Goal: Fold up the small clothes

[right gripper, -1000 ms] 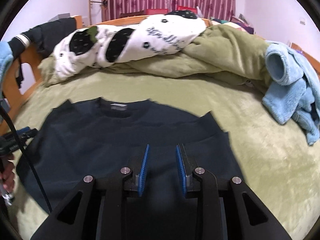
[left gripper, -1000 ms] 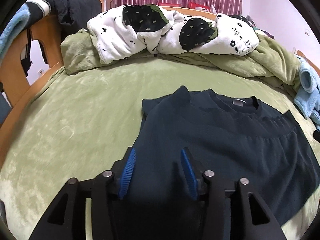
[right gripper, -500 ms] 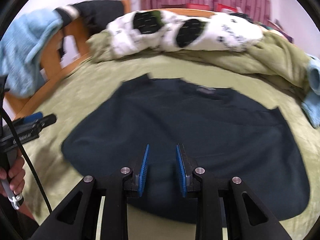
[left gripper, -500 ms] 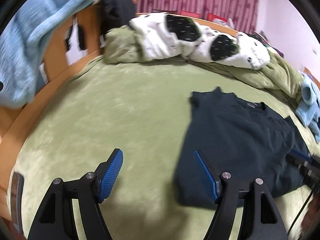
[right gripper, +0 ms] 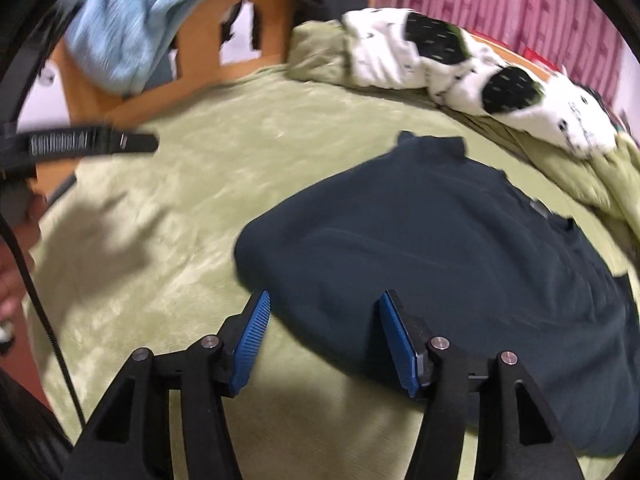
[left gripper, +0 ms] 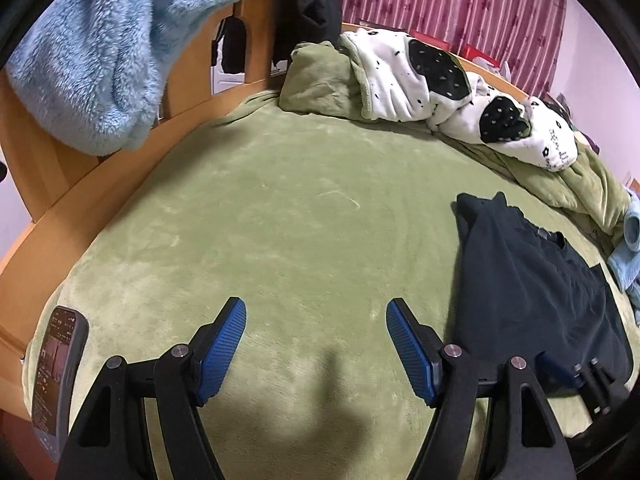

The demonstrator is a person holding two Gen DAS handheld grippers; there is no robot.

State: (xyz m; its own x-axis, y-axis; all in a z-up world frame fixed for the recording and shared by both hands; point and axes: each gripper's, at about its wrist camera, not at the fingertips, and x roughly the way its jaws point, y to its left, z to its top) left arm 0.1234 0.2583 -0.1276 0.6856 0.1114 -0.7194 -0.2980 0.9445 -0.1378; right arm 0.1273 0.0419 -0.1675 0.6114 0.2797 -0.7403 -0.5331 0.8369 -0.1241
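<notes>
A dark navy shirt point(right gripper: 440, 248) lies flat on the green blanket, collar toward the far right. My right gripper point(right gripper: 326, 336) hovers over its near left hem with the jaws opening. The hem lies below the gap and the pads do not press it. In the left wrist view the shirt point(left gripper: 520, 280) is off to the right. My left gripper point(left gripper: 316, 344) stands open over bare blanket with nothing between its fingers. It also shows, blurred, as the left gripper point(right gripper: 92, 144) at the left edge of the right wrist view.
A phone point(left gripper: 56, 376) lies at the blanket's near left corner. A light blue fleece point(left gripper: 100, 60) hangs over the wooden bed frame point(left gripper: 60, 184). A white and black quilt point(left gripper: 440, 92) and bunched green bedding are piled at the back. More light blue cloth point(left gripper: 628, 248) lies far right.
Both grippers swung left across the bed. The left one left the shirt for bare blanket and spread wider. The right one's jaws went from nearly shut to wide apart.
</notes>
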